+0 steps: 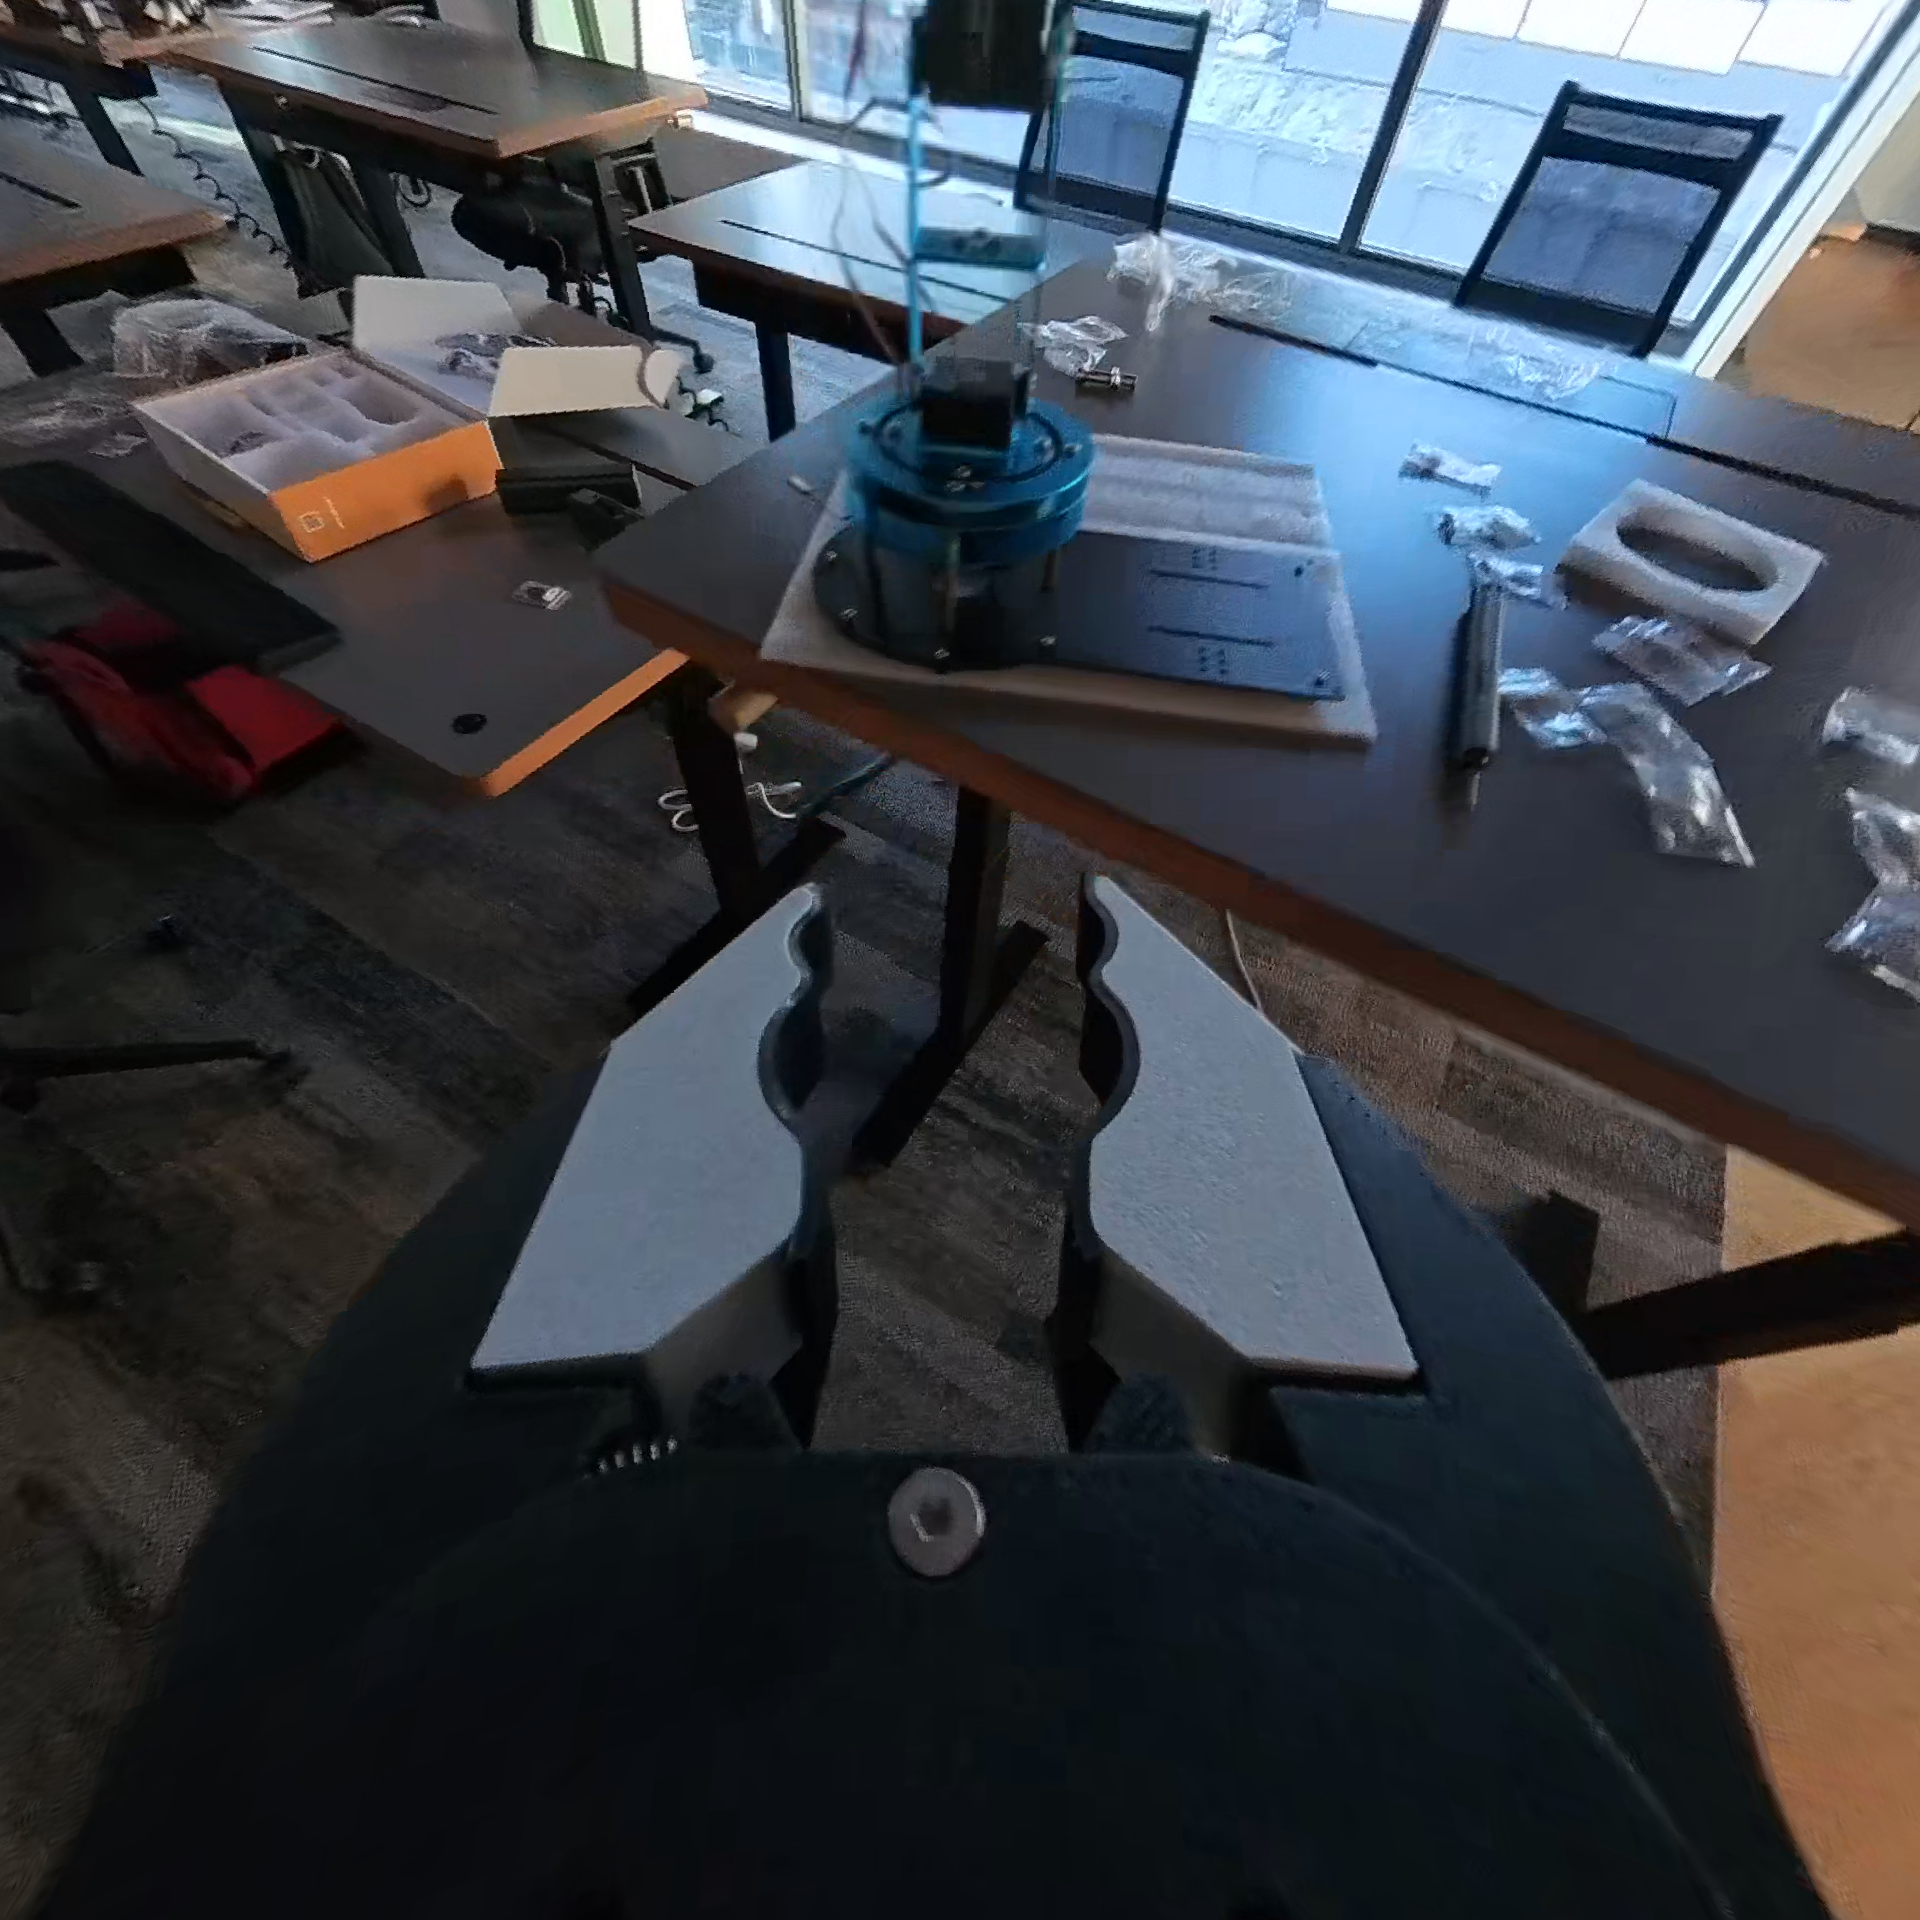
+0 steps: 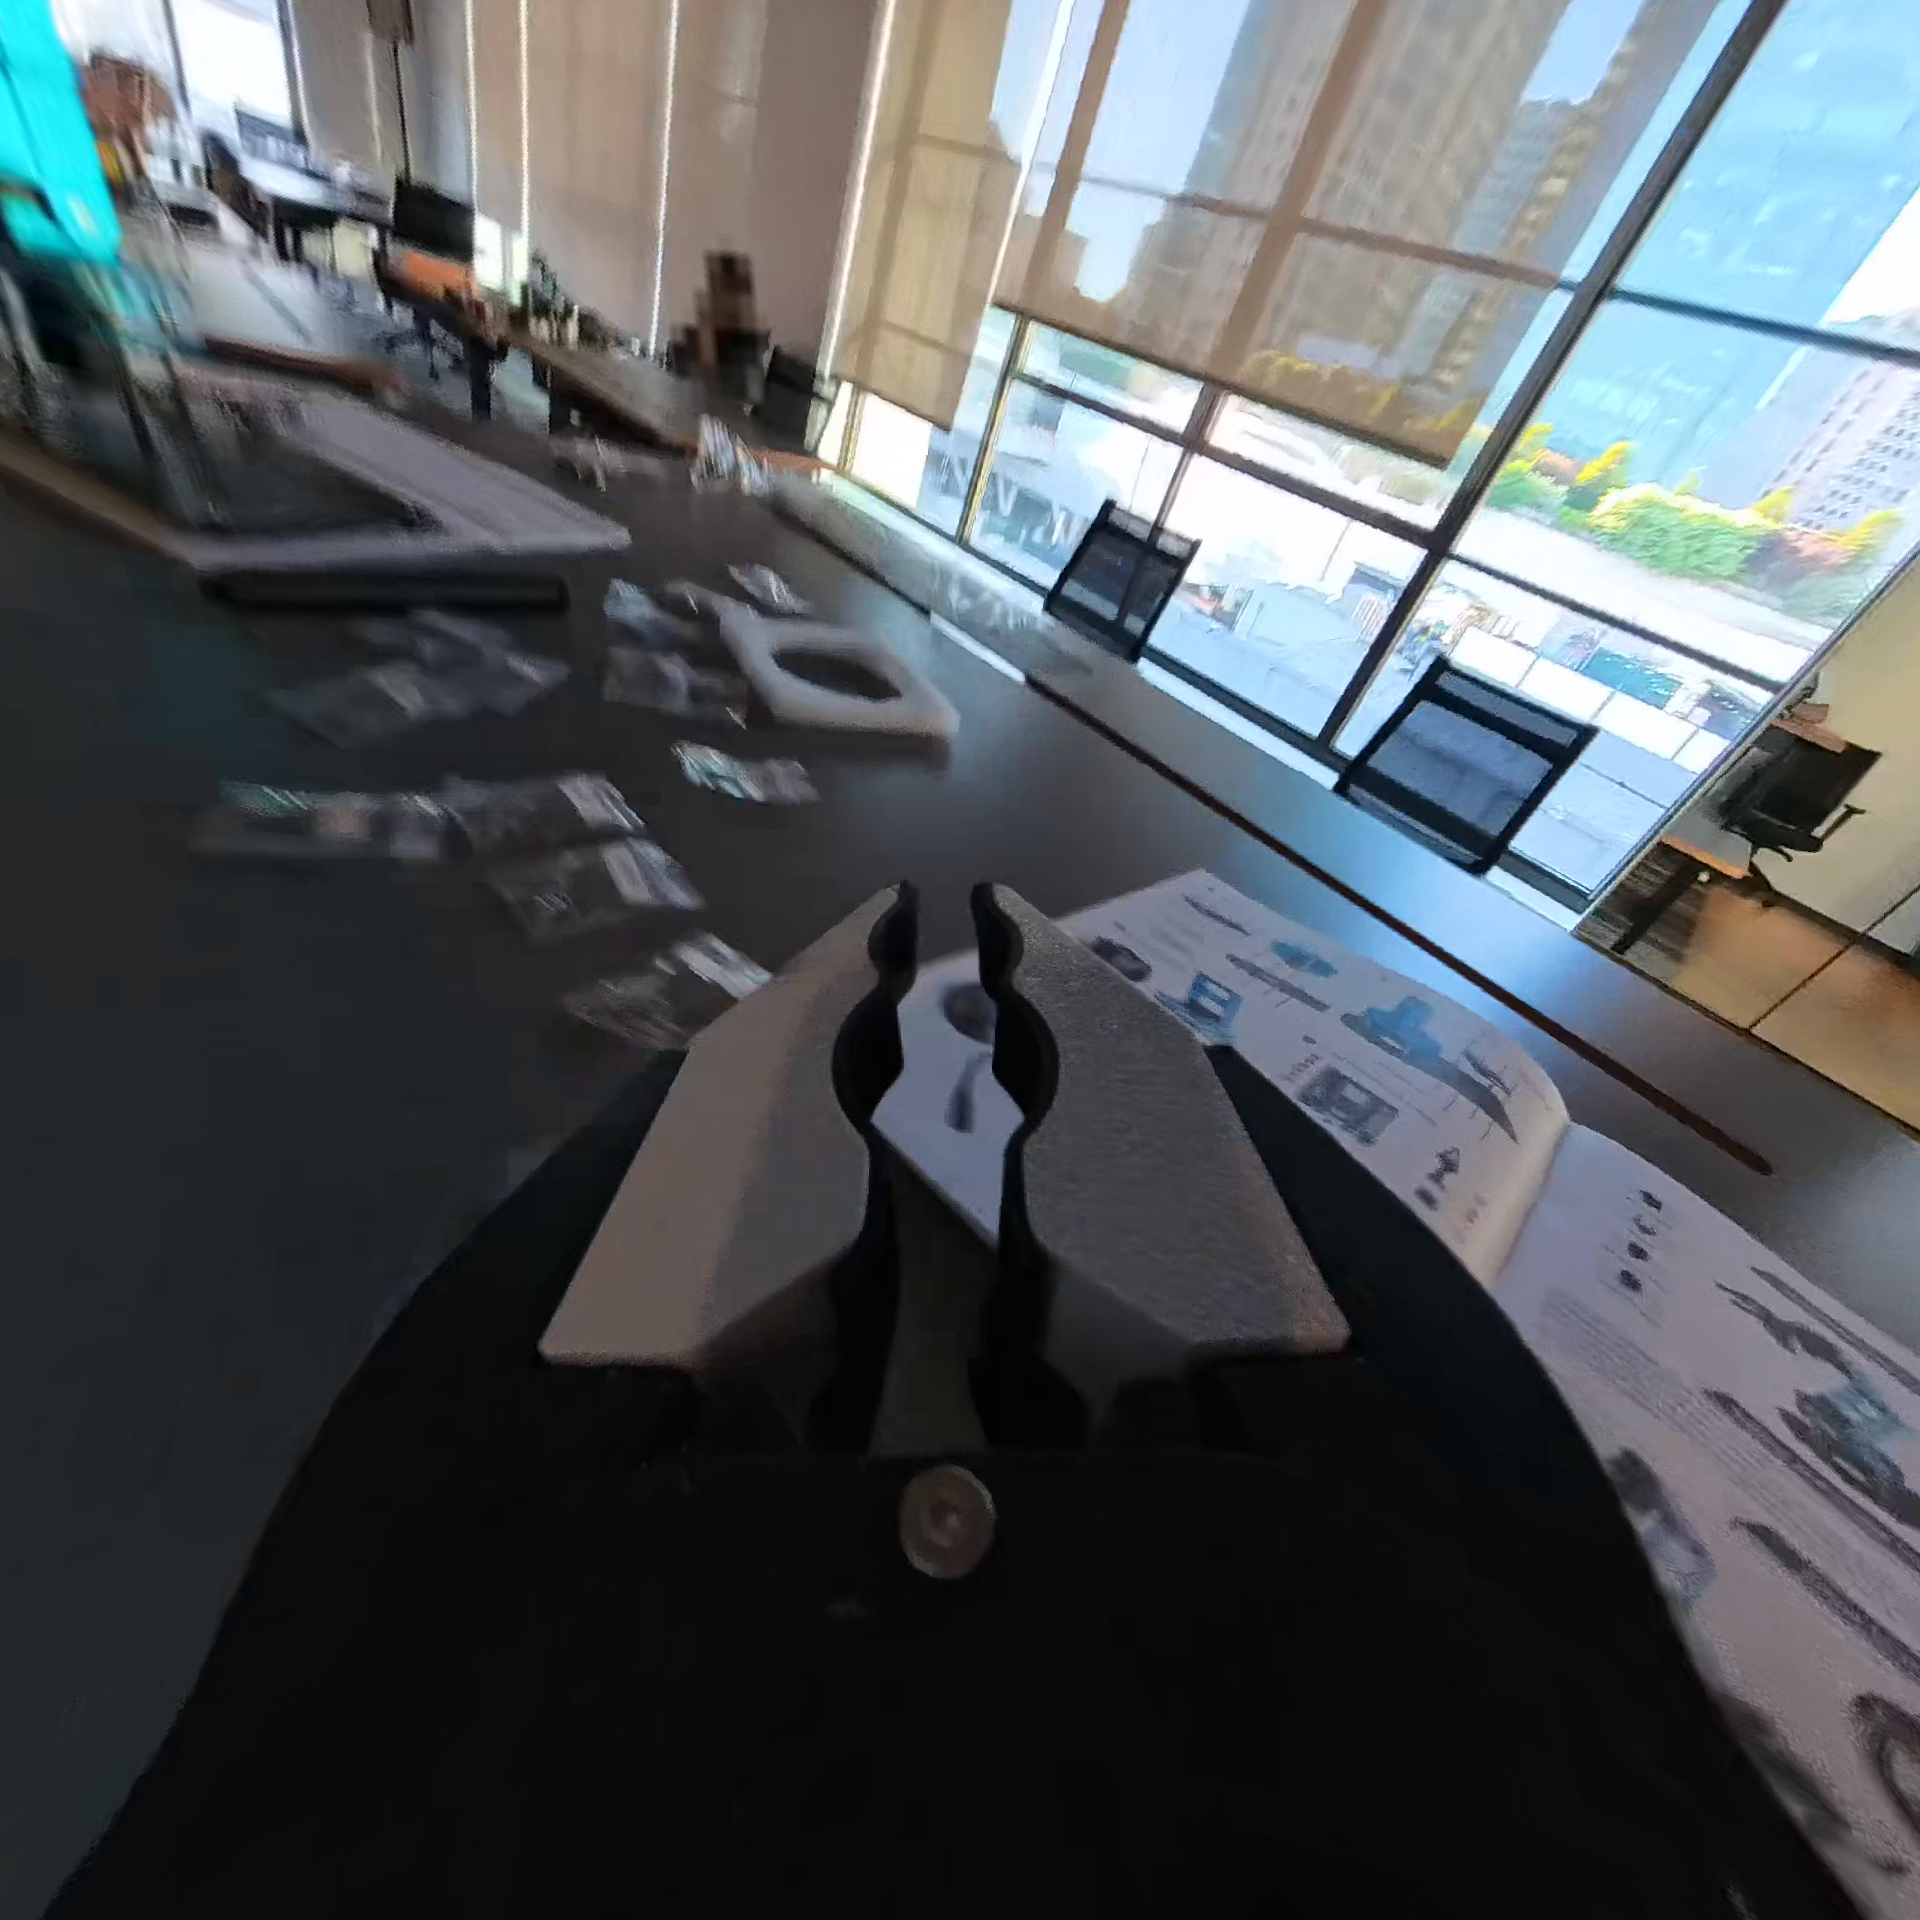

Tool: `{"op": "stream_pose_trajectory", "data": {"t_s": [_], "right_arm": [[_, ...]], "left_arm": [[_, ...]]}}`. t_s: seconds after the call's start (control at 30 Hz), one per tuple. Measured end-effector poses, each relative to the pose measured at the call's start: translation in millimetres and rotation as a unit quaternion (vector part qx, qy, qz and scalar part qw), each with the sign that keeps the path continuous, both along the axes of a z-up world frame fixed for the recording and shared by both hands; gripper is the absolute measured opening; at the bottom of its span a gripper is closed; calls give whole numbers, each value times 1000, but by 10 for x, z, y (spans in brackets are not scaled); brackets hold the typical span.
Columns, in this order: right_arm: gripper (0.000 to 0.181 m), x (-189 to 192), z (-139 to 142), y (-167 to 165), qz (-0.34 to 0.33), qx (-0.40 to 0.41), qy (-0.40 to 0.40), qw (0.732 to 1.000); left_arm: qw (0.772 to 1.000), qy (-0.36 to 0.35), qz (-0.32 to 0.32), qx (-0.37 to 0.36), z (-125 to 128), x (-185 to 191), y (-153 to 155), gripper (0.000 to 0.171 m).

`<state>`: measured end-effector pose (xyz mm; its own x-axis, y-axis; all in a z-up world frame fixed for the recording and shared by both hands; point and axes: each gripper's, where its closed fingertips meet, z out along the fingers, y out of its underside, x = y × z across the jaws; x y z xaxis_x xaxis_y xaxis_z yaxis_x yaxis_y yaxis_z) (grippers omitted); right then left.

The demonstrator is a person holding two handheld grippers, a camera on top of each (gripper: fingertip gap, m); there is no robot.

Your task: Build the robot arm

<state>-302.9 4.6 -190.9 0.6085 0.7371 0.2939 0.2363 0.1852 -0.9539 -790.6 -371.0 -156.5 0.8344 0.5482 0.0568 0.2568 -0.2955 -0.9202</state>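
My left gripper (image 1: 951,904) is open and empty. It hangs over the carpet, just short of the near edge of a dark table (image 1: 1247,831). On that table a blue round robot base (image 1: 971,488) with a blue upright frame stands on a black plate (image 1: 1195,613) over a foam sheet. My right gripper (image 2: 943,899) is empty, its jaws only a narrow gap apart. It is low over the same dark tabletop, with its tips above the left page of an open illustrated booklet (image 2: 1403,1091). The right wrist view is blurred.
A grey rod-shaped tool (image 1: 1475,675), several clear bags of small parts (image 1: 1662,758) (image 2: 592,873) and a white foam frame (image 1: 1688,566) (image 2: 842,686) lie on the table. An orange and white box (image 1: 322,457) sits on a lower desk at left. Black chairs (image 2: 1465,779) stand by the windows. Spacing between my two grippers at the tips: around 65 cm. My left tips are roughly 30 cm from the blue round robot base (image 1: 971,488).
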Motion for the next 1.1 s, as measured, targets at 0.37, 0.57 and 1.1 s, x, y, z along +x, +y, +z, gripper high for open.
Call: {"op": "stream_pose_trajectory", "data": {"t_s": [0.37, 0.57, 1.1], "right_arm": [[5, -1617, -137, -2454, -13, -70, 62, 995], [0, -2708, -245, -2916, 67, -126, 19, 990], [2, -3616, -1955, -3177, 98, -128, 29, 986]], "left_arm": [[994, 17, -97, -40, -340, -1007, -1613, 48], [996, 6, -87, -20, -760, -1447, -1903, 49], [982, 10, -182, 43, -2553, -1229, -1330, 51]]}}
